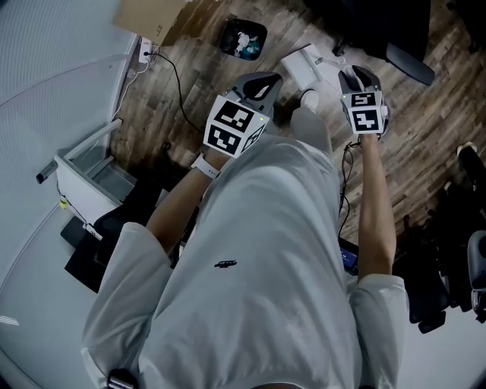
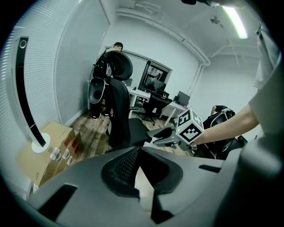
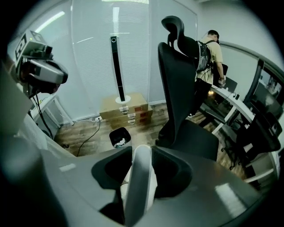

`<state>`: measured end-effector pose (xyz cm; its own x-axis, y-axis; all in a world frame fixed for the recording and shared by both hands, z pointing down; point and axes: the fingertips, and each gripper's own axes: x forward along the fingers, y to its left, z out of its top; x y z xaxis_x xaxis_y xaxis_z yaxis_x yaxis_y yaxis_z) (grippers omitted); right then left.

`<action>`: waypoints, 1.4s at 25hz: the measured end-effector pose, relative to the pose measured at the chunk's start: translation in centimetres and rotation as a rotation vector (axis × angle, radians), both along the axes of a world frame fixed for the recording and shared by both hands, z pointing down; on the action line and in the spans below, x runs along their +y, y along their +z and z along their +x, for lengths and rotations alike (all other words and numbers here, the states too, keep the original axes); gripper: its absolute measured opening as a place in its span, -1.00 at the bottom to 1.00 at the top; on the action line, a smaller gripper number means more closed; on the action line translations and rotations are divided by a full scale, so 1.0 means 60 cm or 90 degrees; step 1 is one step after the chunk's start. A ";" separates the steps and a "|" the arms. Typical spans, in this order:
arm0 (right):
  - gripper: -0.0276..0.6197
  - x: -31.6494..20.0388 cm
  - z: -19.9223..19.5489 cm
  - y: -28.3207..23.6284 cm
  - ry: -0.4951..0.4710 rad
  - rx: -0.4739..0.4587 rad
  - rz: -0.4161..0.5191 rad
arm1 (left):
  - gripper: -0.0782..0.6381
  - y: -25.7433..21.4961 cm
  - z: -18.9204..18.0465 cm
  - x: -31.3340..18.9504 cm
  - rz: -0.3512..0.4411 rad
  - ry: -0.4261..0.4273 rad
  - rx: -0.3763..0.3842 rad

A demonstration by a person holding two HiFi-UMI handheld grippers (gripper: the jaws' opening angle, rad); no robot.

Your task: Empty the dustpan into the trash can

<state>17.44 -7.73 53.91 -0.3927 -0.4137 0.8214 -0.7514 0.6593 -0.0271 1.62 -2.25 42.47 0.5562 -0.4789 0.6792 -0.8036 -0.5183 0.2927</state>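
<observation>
Head view: I'm over wood floor (image 1: 190,68), with a white rack (image 1: 83,178) close on my left and a chair base (image 1: 406,61) up right. There is open floor ahead between them. The trash can (image 1: 243,38) is ahead, near a cardboard box (image 1: 152,15). The white dustpan (image 1: 302,67) is between it and the right gripper (image 1: 357,76), just beside that gripper. The left gripper (image 1: 262,85) is alongside, apart from the pan. Left gripper view: jaws pinched together at the tips with nothing in them, and bare floor shows below. An office chair (image 2: 120,102) is ahead, with desks (image 2: 142,94) behind it. Right gripper view: jaws clamped on the dustpan's handle (image 3: 140,177), which runs up between them. The trash can is past the tips, slightly left, with some litter inside. A tall black stand (image 3: 116,66) sits on boxes (image 3: 126,111) by the blinds (image 3: 93,53).
</observation>
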 end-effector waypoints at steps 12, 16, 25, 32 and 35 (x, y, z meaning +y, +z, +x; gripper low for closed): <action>-0.34 0.013 -0.013 -0.075 -0.001 -0.067 0.007 | -0.76 -0.034 0.005 -0.018 0.029 -0.001 0.012; -0.34 0.008 -0.001 -0.131 0.042 -0.106 0.042 | -0.76 -0.056 0.000 -0.022 0.047 -0.007 0.017; -0.60 0.006 0.038 -0.271 0.129 -0.190 0.120 | -0.76 -0.118 -0.010 -0.039 0.086 -0.019 0.040; -0.84 0.020 0.056 -0.386 0.149 -0.207 0.217 | -0.76 -0.170 -0.013 -0.040 0.121 -0.026 0.050; -0.87 0.028 0.054 -0.416 0.147 -0.213 0.238 | -0.76 -0.191 -0.019 -0.042 0.139 -0.031 0.056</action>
<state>20.69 -6.03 28.92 -0.4712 -0.7602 0.4472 -0.8685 0.4883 -0.0851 0.46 -4.79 31.03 0.5813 -0.6366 0.5068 -0.8056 -0.5379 0.2482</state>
